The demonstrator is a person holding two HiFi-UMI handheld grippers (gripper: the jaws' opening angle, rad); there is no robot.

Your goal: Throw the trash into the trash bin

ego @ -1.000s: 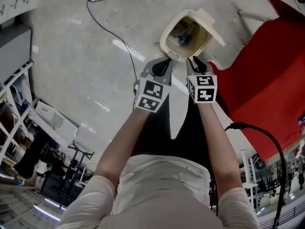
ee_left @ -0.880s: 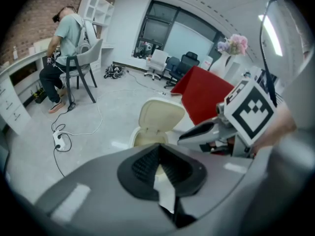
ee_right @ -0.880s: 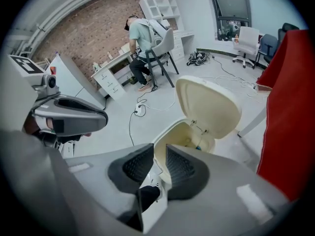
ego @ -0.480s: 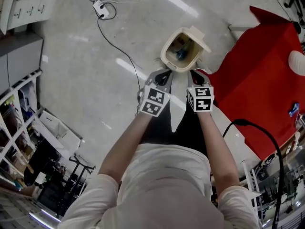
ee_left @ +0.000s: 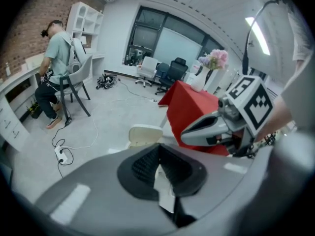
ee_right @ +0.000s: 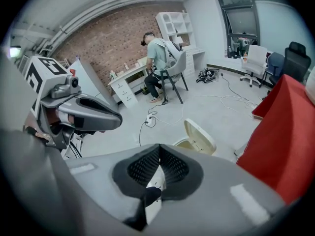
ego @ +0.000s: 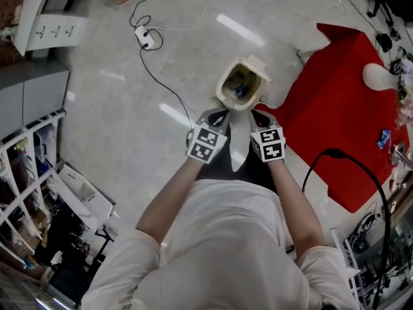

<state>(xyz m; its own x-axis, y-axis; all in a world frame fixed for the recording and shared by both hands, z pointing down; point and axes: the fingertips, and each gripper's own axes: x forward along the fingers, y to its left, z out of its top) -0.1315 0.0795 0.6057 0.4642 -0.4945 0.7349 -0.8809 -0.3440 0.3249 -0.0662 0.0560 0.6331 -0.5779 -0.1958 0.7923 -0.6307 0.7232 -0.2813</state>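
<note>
The cream trash bin (ego: 224, 90) stands on the grey floor with its lid flipped open; blue and yellowish trash lies inside it. My left gripper (ego: 219, 113) and right gripper (ego: 257, 115) hang side by side above and just short of the bin, both pointing down toward it. The left gripper view shows its pads (ee_left: 147, 163) meeting with nothing between them, and the bin (ee_left: 144, 134) lies beyond. The right gripper (ee_right: 160, 149) has just been closing and is shut, empty, with the bin's lid (ee_right: 199, 135) ahead.
A red-draped table (ego: 342, 115) stands right of the bin, with a white vase (ee_left: 201, 80) on it. A power strip (ego: 143, 36) and its cable lie on the floor at the back left. Shelves (ego: 32, 141) line the left. A seated person (ee_right: 160, 58) works at a far desk.
Both grippers have risen away from the bin, still side by side. The bin now looks smaller and farther below them, and more of the floor and red table shows.
</note>
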